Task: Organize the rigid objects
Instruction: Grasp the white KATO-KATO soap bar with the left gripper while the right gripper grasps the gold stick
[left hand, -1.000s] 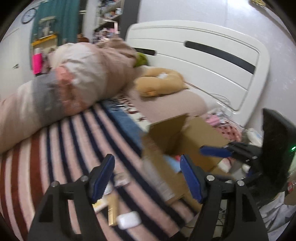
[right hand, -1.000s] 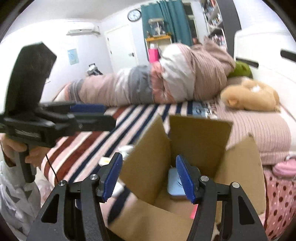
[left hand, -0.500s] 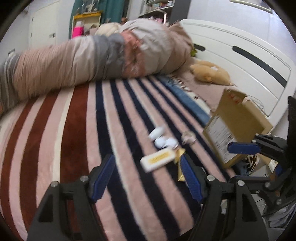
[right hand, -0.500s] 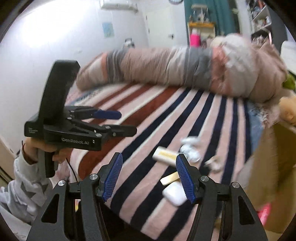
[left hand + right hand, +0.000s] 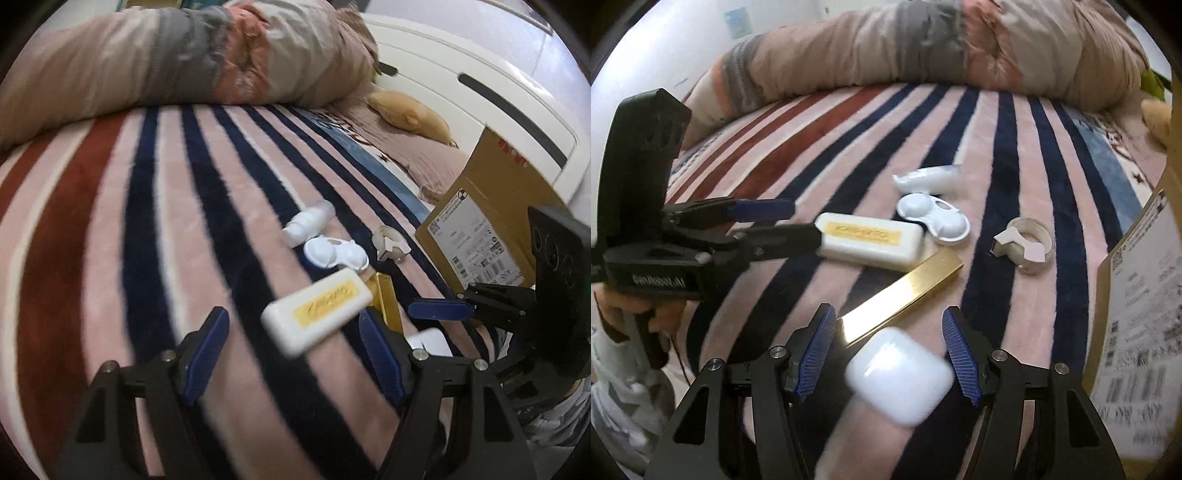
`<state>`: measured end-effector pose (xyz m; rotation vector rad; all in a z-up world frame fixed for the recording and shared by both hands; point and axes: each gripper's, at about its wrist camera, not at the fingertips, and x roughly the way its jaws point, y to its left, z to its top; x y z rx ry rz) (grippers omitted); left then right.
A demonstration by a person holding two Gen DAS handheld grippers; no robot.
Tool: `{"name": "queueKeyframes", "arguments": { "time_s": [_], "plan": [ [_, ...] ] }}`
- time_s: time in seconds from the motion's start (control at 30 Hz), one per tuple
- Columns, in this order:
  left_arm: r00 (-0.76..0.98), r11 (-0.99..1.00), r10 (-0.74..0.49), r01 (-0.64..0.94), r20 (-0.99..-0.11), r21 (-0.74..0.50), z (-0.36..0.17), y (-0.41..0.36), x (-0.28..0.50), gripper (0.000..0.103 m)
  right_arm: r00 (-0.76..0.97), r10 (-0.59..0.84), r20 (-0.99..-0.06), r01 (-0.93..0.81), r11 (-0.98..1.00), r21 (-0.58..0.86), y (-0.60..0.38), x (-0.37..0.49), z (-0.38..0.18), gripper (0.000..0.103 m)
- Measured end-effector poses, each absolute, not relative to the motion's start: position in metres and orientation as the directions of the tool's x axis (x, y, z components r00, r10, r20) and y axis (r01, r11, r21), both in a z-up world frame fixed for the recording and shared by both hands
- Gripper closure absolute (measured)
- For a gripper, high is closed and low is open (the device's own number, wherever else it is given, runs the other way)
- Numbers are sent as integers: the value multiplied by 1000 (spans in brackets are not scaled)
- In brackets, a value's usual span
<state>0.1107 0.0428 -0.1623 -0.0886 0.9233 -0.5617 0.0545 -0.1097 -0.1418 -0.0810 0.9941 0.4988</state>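
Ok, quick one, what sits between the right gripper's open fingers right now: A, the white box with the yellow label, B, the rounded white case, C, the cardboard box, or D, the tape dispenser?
B: in the right wrist view the right gripper is open, with the rounded white case lying on the striped blanket between its blue pads, not gripped.

Home bedroom. Bed with striped fleece blanket (image 5: 155, 206), rolled-up duvet (image 5: 177, 62) along the far side, white headboard (image 5: 480, 96), plush toy (image 5: 410, 110) by the pillow end. Cardboard box (image 5: 491, 206) sits on the bed.
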Motion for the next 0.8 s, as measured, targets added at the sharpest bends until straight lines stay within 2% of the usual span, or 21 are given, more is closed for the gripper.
{"name": "queueKeyframes", "arguments": {
  "time_s": [0.13, 0.3, 0.47, 0.67, 0.8],
  "plan": [
    [436, 835, -511, 457, -741, -307, -172, 26, 131, 37, 431, 379, -819, -407, 892, 198, -116, 72, -145, 46],
    [396, 805, -532, 510, -748, -303, -167, 23, 123, 69, 421, 404, -812, -413, 882, 225, -117, 73, -148, 46],
    [333, 772, -523, 576, -784, -270, -167, 17, 108, 69, 425, 404, -810, -422, 880, 218, -120, 67, -147, 46],
    [387, 815, -455, 544, -802, -200, -170, 1, 110, 70, 423, 412, -807, -414, 880, 232, -123, 63, -149, 46],
    [409, 840, -439, 504, -800, -203, -167, 16, 100, 71, 390, 452, -802, -423, 862, 280, -120, 71, -150, 46]
  ]
}}
